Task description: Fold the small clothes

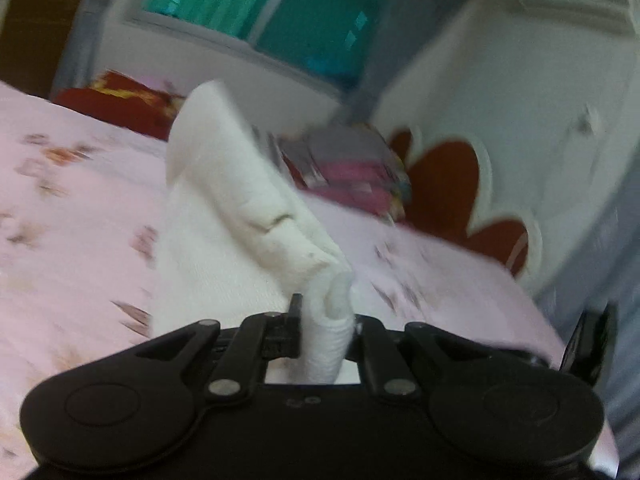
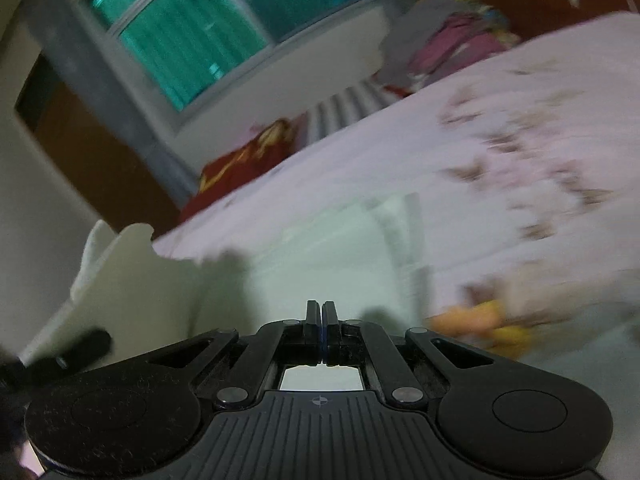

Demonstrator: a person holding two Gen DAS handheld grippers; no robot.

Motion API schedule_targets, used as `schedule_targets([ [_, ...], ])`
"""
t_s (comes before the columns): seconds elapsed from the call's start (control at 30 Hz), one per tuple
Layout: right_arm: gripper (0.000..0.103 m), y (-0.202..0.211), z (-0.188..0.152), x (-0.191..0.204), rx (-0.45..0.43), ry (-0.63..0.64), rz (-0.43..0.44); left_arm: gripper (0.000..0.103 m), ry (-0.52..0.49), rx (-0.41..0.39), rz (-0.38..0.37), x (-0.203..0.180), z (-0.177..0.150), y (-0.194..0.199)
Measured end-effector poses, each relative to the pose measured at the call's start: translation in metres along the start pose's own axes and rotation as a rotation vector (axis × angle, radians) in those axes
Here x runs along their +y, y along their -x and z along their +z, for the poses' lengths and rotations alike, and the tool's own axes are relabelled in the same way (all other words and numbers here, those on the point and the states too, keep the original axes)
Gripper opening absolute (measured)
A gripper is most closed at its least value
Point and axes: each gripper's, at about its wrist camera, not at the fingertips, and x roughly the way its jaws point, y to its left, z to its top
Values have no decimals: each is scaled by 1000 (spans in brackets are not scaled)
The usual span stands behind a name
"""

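Note:
A white knitted garment (image 1: 224,208) hangs up and to the left from my left gripper (image 1: 326,312), which is shut on a bunched edge of it above the pink floral bed sheet (image 1: 72,200). In the right wrist view the raised part of that white garment (image 2: 132,280) stands at the left, and more pale cloth (image 2: 340,240) lies spread on the sheet ahead. My right gripper (image 2: 322,308) is shut, its fingertips pressed together with nothing visible between them. Both views are blurred by motion.
A stack of folded clothes (image 1: 352,172) sits at the far side of the bed by a red and white headboard (image 1: 448,184). A red pillow (image 1: 120,100) lies under the window (image 1: 280,12). An orange and yellow item (image 2: 480,324) lies at the right.

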Motion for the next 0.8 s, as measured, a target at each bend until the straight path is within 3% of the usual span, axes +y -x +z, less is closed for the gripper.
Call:
schedule_targets([
  [0.07, 0, 14, 10, -24, 1, -44, 8, 14, -22, 109, -10, -17, -13, -26],
  [0.1, 0, 21, 12, -34, -4, -58, 16, 32, -22, 206, -36, -25, -22, -44],
  [0.13, 0, 26, 14, -42, -7, -68, 21, 40, -17, 295, -59, -30, -30, -59],
  [0.17, 0, 30, 17, -48, -3, -74, 12, 39, -5, 366, -78, -34, -37, -68],
  [0.23, 1, 35, 21, -58, -2, -90, 10, 38, 20, 337, -117, -32, -38, -60],
  [0.3, 36, 39, 24, -60, 0, -87, 8, 38, 28, 257, -120, -21, -25, -41],
  [0.33, 70, 43, 26, -60, -15, -80, 11, 38, 40, 214, -99, -11, -16, -33],
  [0.37, 73, 48, 25, -57, -46, -65, 21, 37, 52, 170, -75, 1, -7, -27],
  [0.47, 68, 41, 22, -47, -19, -44, 80, 35, 70, 90, 41, 40, 18, -21],
  [0.53, 55, 32, 20, -37, 6, -28, 116, 34, 114, 87, 58, 65, 25, -25],
  [0.8, 54, -14, 6, -12, 129, 27, 102, 30, 98, 191, 43, 96, 20, -62],
])
